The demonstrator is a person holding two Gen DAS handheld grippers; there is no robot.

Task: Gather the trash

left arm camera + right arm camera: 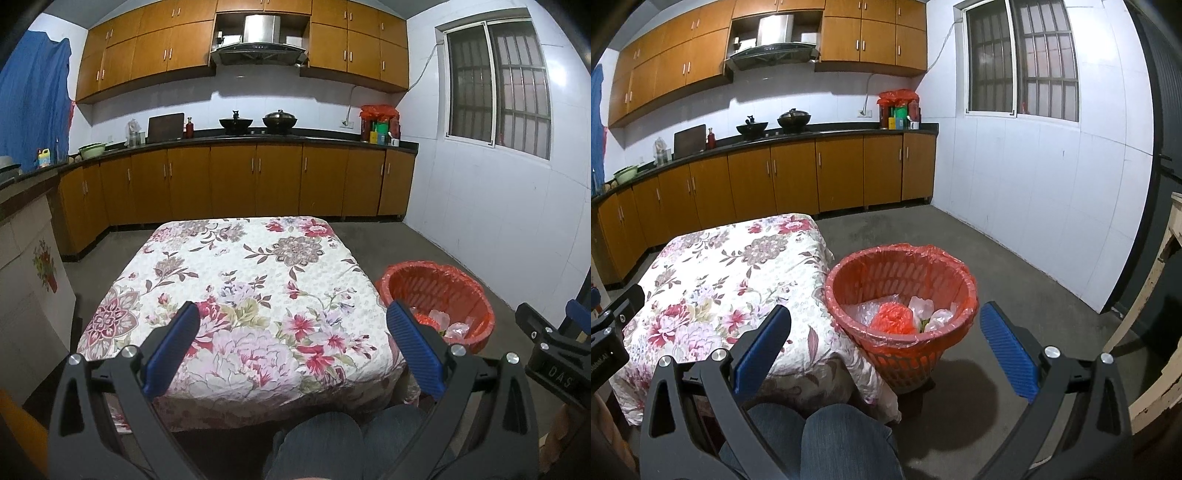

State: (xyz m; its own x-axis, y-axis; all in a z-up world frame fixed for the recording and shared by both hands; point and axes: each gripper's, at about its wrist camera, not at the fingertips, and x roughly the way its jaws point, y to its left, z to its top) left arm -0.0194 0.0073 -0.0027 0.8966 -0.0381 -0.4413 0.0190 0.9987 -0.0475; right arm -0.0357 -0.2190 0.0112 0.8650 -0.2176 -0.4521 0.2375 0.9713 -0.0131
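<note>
A red trash basket [905, 354] lined with a red bag stands on the floor right of a table with a floral cloth [713, 280]. Inside lie clear plastic wrap [864, 312], a crumpled red bag [892, 317] and pale plastic pieces [929, 312]. The basket also shows in the left wrist view [439, 291]. My left gripper [293, 345] is open and empty above the near edge of the floral table [240, 280]. My right gripper [886, 349] is open and empty, held near the basket's front rim. I see no loose trash on the cloth.
Wooden cabinets and a dark counter [240, 138] with pots line the far wall. A white tiled wall with a window [1019, 59] is on the right. A worn wooden frame [1156, 302] stands at far right. The person's knees [827, 439] are below the grippers. Grey concrete floor [1015, 280] surrounds the basket.
</note>
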